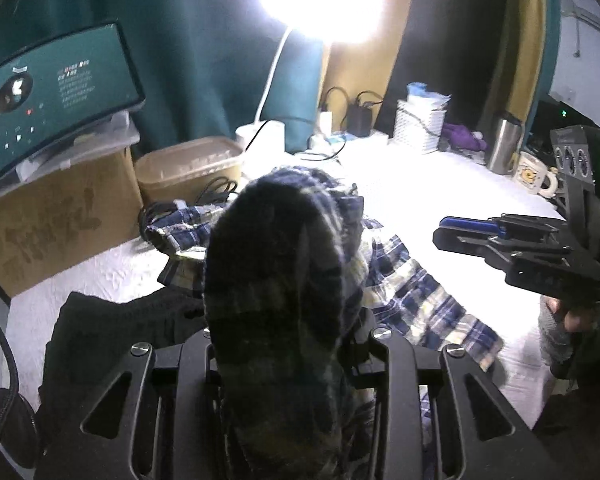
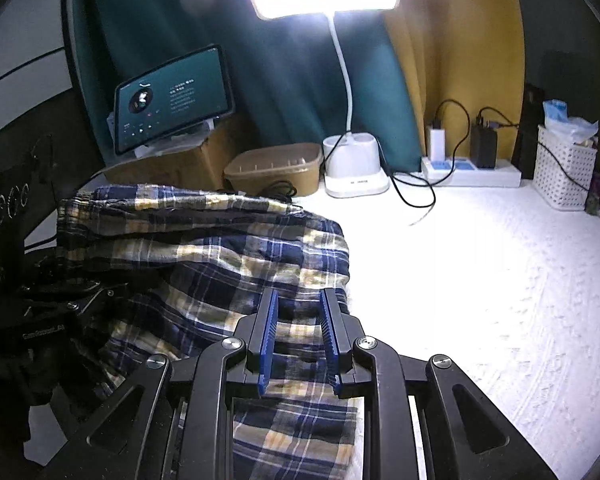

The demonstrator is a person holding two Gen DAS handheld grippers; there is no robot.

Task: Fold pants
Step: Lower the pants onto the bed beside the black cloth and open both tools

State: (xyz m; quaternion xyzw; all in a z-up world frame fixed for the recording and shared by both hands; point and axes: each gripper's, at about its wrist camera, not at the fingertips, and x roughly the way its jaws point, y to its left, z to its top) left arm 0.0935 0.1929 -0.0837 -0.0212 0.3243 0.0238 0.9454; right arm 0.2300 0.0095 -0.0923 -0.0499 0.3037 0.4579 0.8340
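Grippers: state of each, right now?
Left gripper: closed on the plaid pants.
Right gripper: closed on the plaid pants too.

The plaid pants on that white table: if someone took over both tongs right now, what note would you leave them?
Left tongs: a bunched wad of the plaid pants fills the jaws and hides the fingertips; it looks gripped.
Right tongs: cloth lies between the blue pads, with a visible gap, so I can't confirm the grip.
Pants: heaped in loose layers on the white table, beside the cardboard box.
Done: gathered up, no neat fold yet.
Left: lay flat, fold, smooth.
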